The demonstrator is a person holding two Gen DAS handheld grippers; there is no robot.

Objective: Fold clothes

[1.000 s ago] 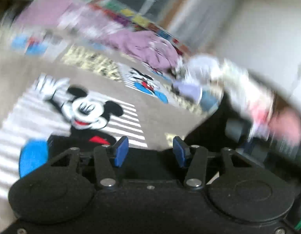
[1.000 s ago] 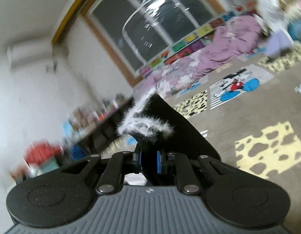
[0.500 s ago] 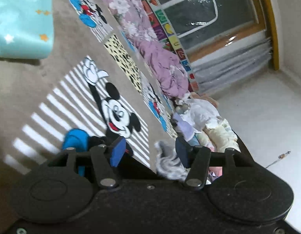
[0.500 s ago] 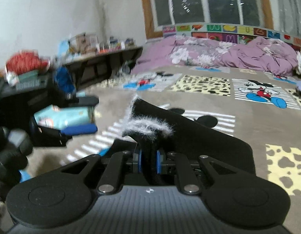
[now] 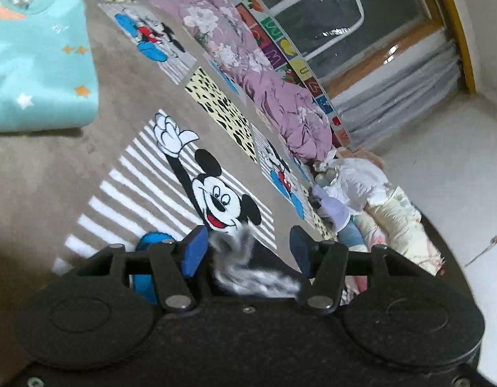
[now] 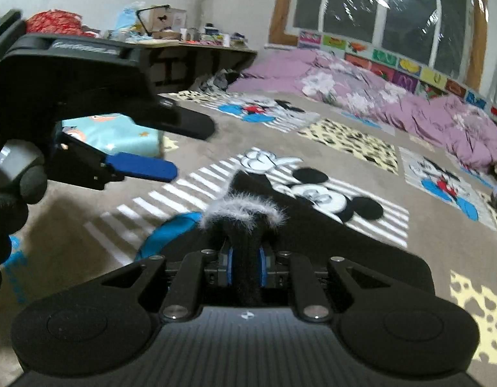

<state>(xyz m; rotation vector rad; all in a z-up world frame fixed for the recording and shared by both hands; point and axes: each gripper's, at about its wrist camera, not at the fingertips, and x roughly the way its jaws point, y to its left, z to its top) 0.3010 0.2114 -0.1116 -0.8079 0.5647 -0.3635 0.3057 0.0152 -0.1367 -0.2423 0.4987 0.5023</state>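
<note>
My right gripper is shut on a black garment with a fuzzy grey-white trim; the black cloth hangs down and right of it above the rug. My left gripper is open, its blue pads wide apart, with the same fuzzy trim between the jaws but not clamped. The left gripper also shows in the right wrist view, up and to the left of the garment, held by a black-gloved hand.
A folded teal top with stars lies on the Mickey Mouse rug at the left. A purple quilt runs along the window wall. A pile of clothes lies at the right. A cluttered low shelf stands at the back left.
The left gripper has swung over to the garment, so its fuzzy trim now sits between the open jaws. The right gripper keeps its hold and has lowered the garment towards the rug.
</note>
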